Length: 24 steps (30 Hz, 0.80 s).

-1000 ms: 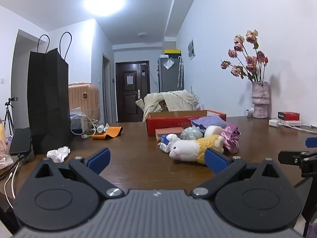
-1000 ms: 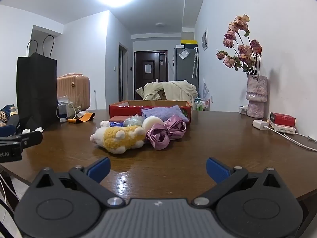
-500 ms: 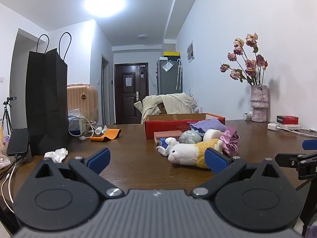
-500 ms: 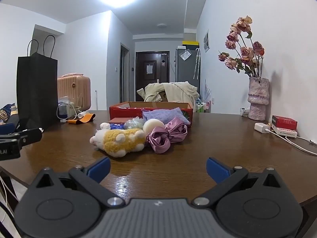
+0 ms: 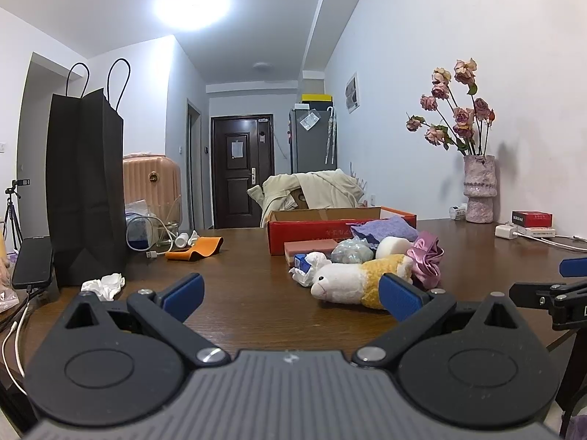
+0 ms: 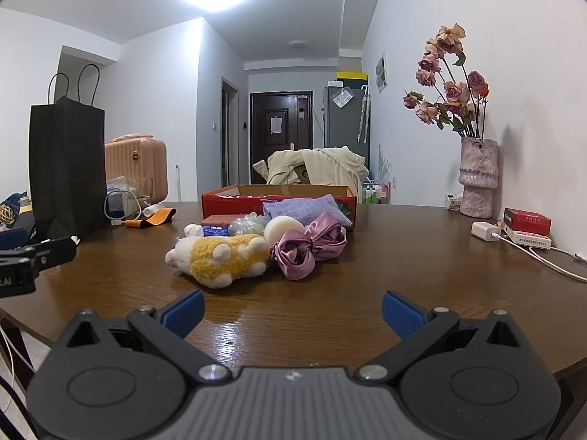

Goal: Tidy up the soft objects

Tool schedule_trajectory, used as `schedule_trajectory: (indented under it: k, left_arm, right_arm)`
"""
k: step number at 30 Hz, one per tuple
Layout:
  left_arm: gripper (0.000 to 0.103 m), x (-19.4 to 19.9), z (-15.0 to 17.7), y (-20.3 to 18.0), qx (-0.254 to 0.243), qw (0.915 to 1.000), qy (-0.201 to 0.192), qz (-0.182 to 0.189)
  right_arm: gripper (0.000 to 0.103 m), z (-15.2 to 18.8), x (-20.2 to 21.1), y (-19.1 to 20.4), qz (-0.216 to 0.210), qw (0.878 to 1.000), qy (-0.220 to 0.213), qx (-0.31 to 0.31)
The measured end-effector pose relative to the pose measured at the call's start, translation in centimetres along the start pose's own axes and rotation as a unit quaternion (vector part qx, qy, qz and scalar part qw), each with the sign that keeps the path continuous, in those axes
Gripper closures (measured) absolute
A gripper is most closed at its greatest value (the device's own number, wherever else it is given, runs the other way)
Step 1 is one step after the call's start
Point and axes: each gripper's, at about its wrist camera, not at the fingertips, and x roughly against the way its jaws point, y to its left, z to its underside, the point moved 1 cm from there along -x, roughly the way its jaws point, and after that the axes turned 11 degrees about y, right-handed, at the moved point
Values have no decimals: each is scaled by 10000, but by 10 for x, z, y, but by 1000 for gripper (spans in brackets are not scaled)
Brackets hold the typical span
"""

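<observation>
Plush [image 6: 220, 256], a white-and-yellow stuffed animal, lies on its side near the middle of the desk [image 6: 403, 275], at the front of a small heap of soft things just before the red box [image 6: 279, 198]. It looks light and squashy, so it should give under the pads rather than slip; the thick yellow body is the best place to grip, not the small legs or ears. Touching it on one side is a satin scrunchie [image 6: 308, 249], slick and loose, likely to slide unless pinched across a bunched fold. Behind sit a round sponge [image 6: 280, 231], a purple cloth [image 6: 304, 209] draped over the box edge, and a crinkly bundle [image 6: 247, 223].

Both grippers are spread wide and hold nothing: the left gripper [image 5: 290, 293] and the right gripper [image 6: 291, 311] hang over the near edge of the desk, well apart from the heap.

Only the left view shows the plush's face [image 5: 324, 282], a pink block [image 5: 310, 247] and a crumpled tissue [image 5: 104, 284] by the black bag [image 5: 86, 183]. The right view shows its legs and the scrunchie whole.
</observation>
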Motion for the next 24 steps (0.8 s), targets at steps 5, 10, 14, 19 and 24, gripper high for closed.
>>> schedule_trajectory:
  k: [5,10,14,19,24]
  left_arm:
    - [0,-1,0,0,-8,10000,-6,19]
    - [0,-2,-1,1,-8,10000,0,27]
    - [0,-2,0,1,-4,10000,12,25]
    - [0,-2,0,1,-5,10000,6,32]
    - [0,-2,-1,0,2,10000,23,21]
  right_arm:
    - [0,0,2,0,-24,10000,-38,-6]
    - [0,-1,1,-1,-36,10000,-10,-15]
    - [0,-1,1,-1,-41,10000,-6,-10]
    - [0,0,1,0,-33,10000,-13,-14]
    - [0,0,1,0,-41,10000,-1,-13]
